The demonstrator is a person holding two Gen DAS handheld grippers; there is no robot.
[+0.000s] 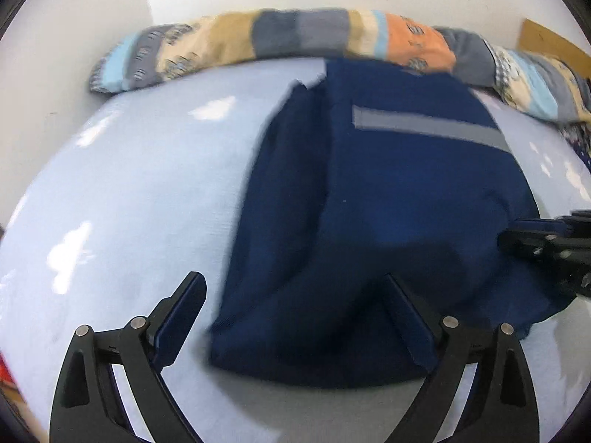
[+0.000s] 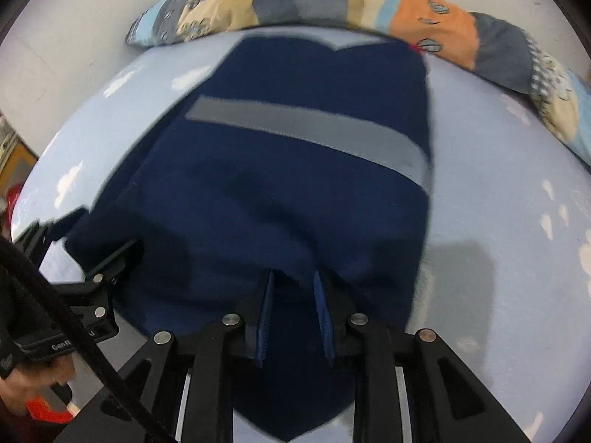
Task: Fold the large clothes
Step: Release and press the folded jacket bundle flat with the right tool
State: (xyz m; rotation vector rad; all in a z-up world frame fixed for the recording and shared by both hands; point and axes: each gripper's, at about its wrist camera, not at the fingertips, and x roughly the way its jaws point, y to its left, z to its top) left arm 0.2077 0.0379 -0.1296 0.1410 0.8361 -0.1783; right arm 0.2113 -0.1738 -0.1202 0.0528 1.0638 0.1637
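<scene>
We see the bed [image 1: 129,192] carrying the folded navy garment [image 1: 388,192]. Its near edge lies between the wide-spread jaws of our left tool [image 1: 295,313]; our right tool [image 2: 295,288], jaws slightly parted, straddles a fold without pressing it.

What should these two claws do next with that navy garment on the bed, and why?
Probably lift both away. The navy garment already lies doubled on the bed sheet; the left gripper gapes wide, and the right gripper has parted slightly, cloth loose between its pads.
</scene>
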